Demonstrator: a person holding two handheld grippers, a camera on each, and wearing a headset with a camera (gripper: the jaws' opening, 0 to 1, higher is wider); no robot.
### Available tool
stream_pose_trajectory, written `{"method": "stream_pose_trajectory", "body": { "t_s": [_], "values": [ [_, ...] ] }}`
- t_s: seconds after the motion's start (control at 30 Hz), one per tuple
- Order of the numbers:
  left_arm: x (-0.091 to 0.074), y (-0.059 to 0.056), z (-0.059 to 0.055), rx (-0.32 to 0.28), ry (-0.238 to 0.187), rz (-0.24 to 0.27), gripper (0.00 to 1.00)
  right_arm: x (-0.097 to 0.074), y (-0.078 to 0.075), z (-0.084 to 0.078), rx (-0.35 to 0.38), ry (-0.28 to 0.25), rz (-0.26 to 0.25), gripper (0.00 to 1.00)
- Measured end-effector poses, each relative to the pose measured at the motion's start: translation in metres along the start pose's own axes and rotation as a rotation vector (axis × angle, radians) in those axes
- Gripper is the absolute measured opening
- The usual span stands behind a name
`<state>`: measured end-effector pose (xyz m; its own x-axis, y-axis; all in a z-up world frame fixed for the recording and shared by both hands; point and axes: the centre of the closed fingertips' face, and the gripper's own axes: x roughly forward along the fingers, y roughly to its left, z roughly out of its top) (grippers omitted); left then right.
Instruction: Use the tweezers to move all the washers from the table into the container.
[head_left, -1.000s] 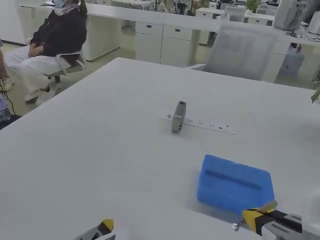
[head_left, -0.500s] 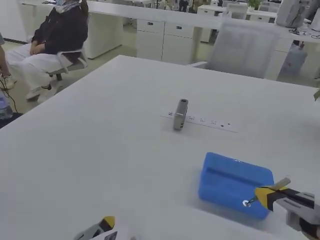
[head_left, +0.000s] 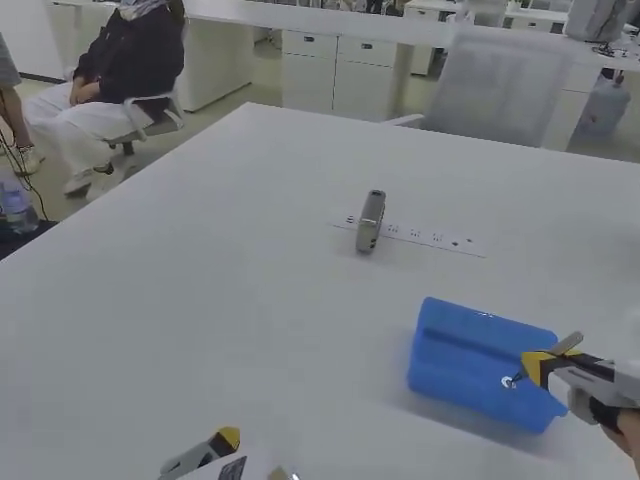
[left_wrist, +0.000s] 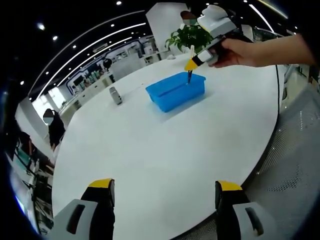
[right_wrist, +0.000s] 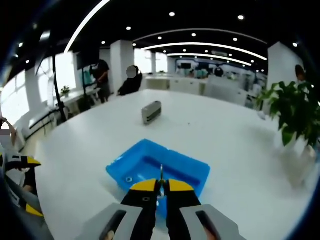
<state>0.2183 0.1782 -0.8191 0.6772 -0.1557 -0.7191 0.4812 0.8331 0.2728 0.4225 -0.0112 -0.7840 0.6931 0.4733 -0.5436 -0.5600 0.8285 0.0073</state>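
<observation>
a small silver washer lies on the floor of the blue plastic container, toward its 9 o'clock side in the right gripper view. the head view shows a tiny silvery ring at the tip of the thin metal tweezers, over that container's 3 o'clock end. the right gripper has its yellow-tipped jaws clenched on the tweezers, while the left gripper hangs with jaws spread wide and empty over the white table.
</observation>
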Motion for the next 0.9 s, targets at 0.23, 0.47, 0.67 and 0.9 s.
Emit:
{"method": "stream_pose_trajectory", "body": {
  "t_s": [0.23,0.47,0.67,0.9],
  "values": [
    [0.001,-0.003,-0.003,0.01,0.023,-0.01,0.83,0.014,-0.002,-0.017,-0.012,0.065,0.006,0.02],
    [-0.001,-0.005,-0.003,-0.018,0.022,-0.032,0.73,0.018,-0.002,-0.025,0.012,0.086,0.005,0.02],
    [-0.004,-0.012,0.001,-0.048,0.006,-0.086,0.66,0.016,-0.005,-0.028,0.054,0.102,0.002,0.03],
    [-0.01,-0.018,0.012,-0.096,-0.018,-0.161,0.52,-0.003,-0.008,-0.008,0.015,0.023,-0.013,0.03]
  ]
}}
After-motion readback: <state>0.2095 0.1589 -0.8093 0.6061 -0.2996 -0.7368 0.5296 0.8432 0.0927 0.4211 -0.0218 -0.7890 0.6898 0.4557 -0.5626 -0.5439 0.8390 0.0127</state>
